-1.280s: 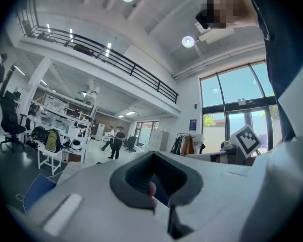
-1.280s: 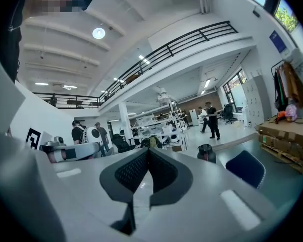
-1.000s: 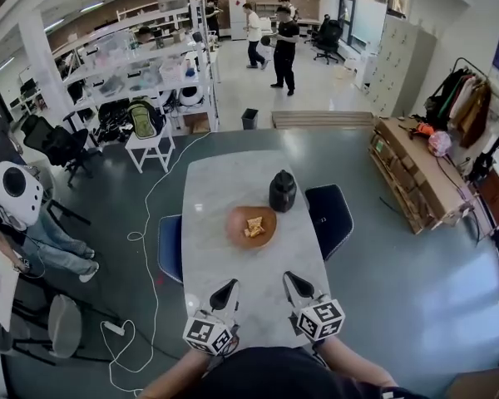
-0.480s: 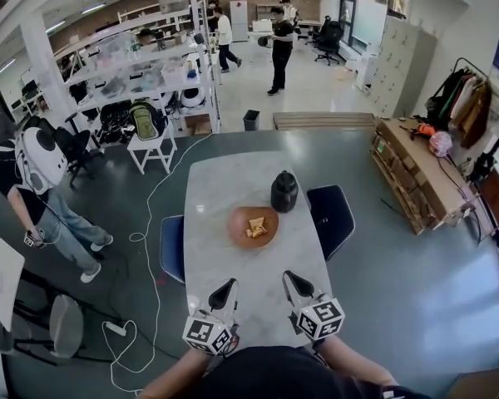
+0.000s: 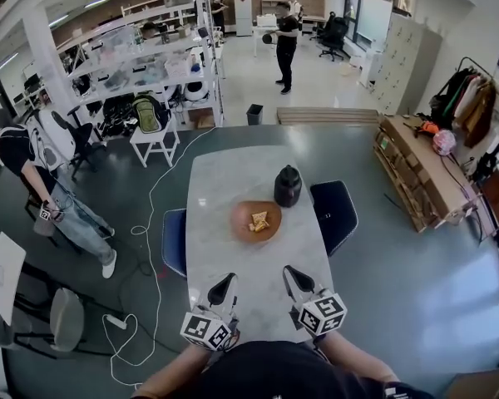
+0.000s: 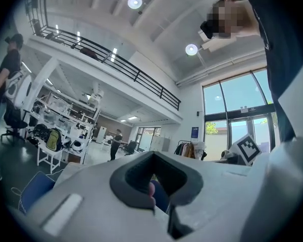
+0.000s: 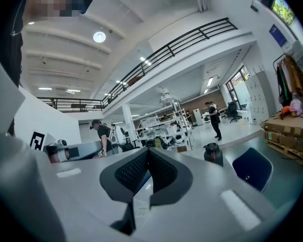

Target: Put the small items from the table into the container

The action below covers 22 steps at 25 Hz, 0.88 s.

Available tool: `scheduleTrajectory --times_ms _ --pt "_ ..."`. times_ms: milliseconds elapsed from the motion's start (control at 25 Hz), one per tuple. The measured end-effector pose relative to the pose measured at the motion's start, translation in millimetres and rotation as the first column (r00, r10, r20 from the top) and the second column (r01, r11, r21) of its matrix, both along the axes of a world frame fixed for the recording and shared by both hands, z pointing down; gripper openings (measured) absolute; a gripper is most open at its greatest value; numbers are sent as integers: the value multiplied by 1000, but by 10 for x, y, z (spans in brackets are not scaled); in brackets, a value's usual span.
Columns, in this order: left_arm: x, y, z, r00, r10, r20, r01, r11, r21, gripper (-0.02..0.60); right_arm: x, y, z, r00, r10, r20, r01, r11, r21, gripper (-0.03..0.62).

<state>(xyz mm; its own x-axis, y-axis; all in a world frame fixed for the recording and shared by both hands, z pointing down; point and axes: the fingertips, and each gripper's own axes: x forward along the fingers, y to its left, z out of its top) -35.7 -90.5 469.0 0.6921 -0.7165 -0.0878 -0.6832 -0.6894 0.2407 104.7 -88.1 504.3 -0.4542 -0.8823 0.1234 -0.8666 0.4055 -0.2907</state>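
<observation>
A brown bowl (image 5: 239,223) stands mid-table with small yellowish pieces (image 5: 259,221) lying in it. My left gripper (image 5: 227,279) and right gripper (image 5: 289,271) hover side by side over the table's near end, well short of the bowl. Both point level toward the far end. Each has its jaws together with nothing between them, as the left gripper view (image 6: 152,155) and the right gripper view (image 7: 148,151) also show. I see no loose small items on the bare tabletop (image 5: 233,173).
A black bottle (image 5: 288,186) stands just beyond the bowl at the right, also visible as the bottle (image 7: 213,153). A blue chair (image 5: 175,241) sits at the table's left side, a dark chair (image 5: 333,213) at its right. A cable (image 5: 150,214) trails on the floor.
Both grippers and the table's objects stay where they were. A person at the far left has walked along the floor, and people in the background have shifted.
</observation>
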Motion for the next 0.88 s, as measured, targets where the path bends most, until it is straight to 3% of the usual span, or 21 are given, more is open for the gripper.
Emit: scheduleTrajectory --times_ms 400,560,640,760,880 --pt "-326 -87 136 997 -78 -1 78 996 -33 6 -248 -133 412 993 -91 -76 85 993 -86 28" --pt "-771 -71 341 982 -184 30 186 981 -57 5 -649 -150 997 970 -218 -106 192 958 -212 28" --pt "-1054 58 476 961 -273 47 276 956 -100 5 -887 -10 1376 936 -329 -127 278 910 -306 28" --pt "-1423 394 636 910 -407 76 414 891 -187 5 -1190 373 1924 844 -517 -143 409 793 -452 31" --pt "-1803 474 741 873 -478 100 487 843 -229 5 -1544 506 2493 742 -648 -173 475 689 -547 82"
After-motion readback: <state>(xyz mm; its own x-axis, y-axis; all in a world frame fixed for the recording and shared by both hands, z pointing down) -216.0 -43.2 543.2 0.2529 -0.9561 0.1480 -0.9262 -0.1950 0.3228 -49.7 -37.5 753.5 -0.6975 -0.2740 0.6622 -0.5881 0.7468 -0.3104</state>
